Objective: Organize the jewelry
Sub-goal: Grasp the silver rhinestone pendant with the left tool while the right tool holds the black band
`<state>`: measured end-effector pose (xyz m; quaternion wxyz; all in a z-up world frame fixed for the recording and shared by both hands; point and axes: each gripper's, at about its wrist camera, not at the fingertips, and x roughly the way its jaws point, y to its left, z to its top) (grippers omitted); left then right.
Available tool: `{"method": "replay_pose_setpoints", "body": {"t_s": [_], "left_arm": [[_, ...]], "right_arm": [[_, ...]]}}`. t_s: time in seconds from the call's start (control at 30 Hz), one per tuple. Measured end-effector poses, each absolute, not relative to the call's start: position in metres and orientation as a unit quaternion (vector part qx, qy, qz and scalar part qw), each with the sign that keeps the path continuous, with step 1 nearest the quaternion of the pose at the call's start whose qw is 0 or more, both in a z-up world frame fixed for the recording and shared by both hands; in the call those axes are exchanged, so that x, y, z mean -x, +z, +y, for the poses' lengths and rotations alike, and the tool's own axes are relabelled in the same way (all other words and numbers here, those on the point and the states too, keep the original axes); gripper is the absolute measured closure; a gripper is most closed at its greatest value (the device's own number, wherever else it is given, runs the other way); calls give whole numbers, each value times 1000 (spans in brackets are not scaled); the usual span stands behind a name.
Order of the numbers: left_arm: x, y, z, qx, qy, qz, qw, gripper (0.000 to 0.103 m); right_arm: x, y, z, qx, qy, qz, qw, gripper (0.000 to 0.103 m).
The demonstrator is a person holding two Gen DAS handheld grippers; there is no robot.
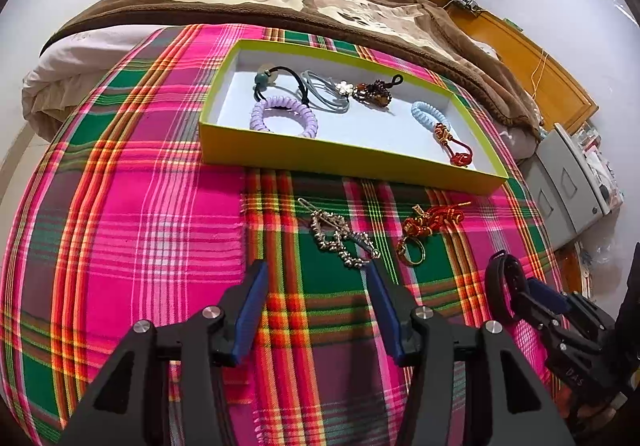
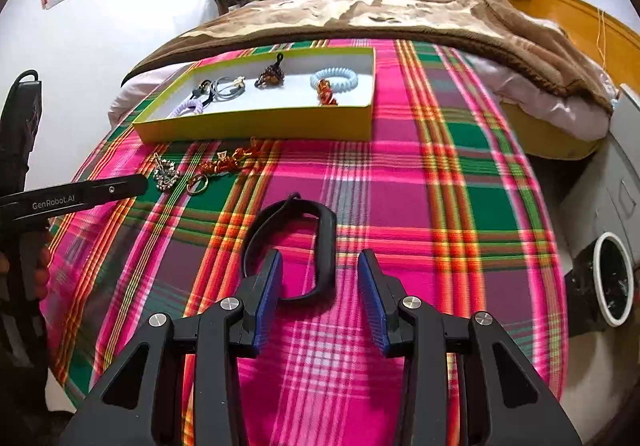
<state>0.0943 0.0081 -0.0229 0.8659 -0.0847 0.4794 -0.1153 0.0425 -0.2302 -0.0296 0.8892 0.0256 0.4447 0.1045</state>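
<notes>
Bed (image 1: 280,2), spread with a plaid cloth (image 1: 120,206) in pink, green and orange; carries all items.

Tray (image 1: 340,156), shallow, yellow-green walls, white floor; sits toward the far side of the plaid cloth. Holds six sorted pieces:
- purple coil hair tie (image 1: 283,117), near-left corner;
- black elastic with a teal bead (image 1: 276,80), far-left corner;
- grey cord hair tie with a white flower (image 1: 326,94), centre;
- brown beaded charm (image 1: 374,90), centre;
- pale blue coil hair tie (image 1: 430,117), right side;
- red knotted cord charm (image 1: 454,146), near-right corner.

Unsorted, on the cloth in front of the tray's near wall:
- black band (image 2: 296,250), a bracelet-like loop, lying flat between the tips of the right gripper (image 2: 318,274); jaws apart, pads not pressing it;
- silver rhinestone hair clip (image 1: 340,236);
- red-and-gold knotted keyring charm (image 1: 430,228), just right of the clip.

Left gripper (image 1: 318,282): jaws apart, empty, just short of the silver clip.

Status, as judged: about two thirds sorted; three pieces remain.

Lettering: "GenRobot.AI", white on the left gripper's black finger (image 2: 72,198), in the right wrist view. No other writing legible.
</notes>
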Motion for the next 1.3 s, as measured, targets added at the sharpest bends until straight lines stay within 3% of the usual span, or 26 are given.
{"method": "replay_pose_setpoints", "body": {"t_s": [0.17,0.23,0.3,0.57,0.8,1.3], "left_arm": [[-101,-22,2,75,-113,482,866,49],[-104,-22,0,75,-102,481,868,49],[-107,-22,-4,69,-95,482,868,48],[-115,-24,-25,46,-81,486,869,47],[-106,-27,-45,-50,-43,469,881,44],[-101,-26,-20,-27,-23,470,882,42]], "right_arm": [[-45,-31,-234,-25,85,440,894,65],[-45,-32,-234,-23,85,443,892,87],[-45,-32,-234,-24,90,443,892,89],[-44,-32,-237,-37,94,438,893,90],[-43,-31,-244,-54,96,436,893,90],[-42,-29,-245,-59,102,432,894,90]]}}
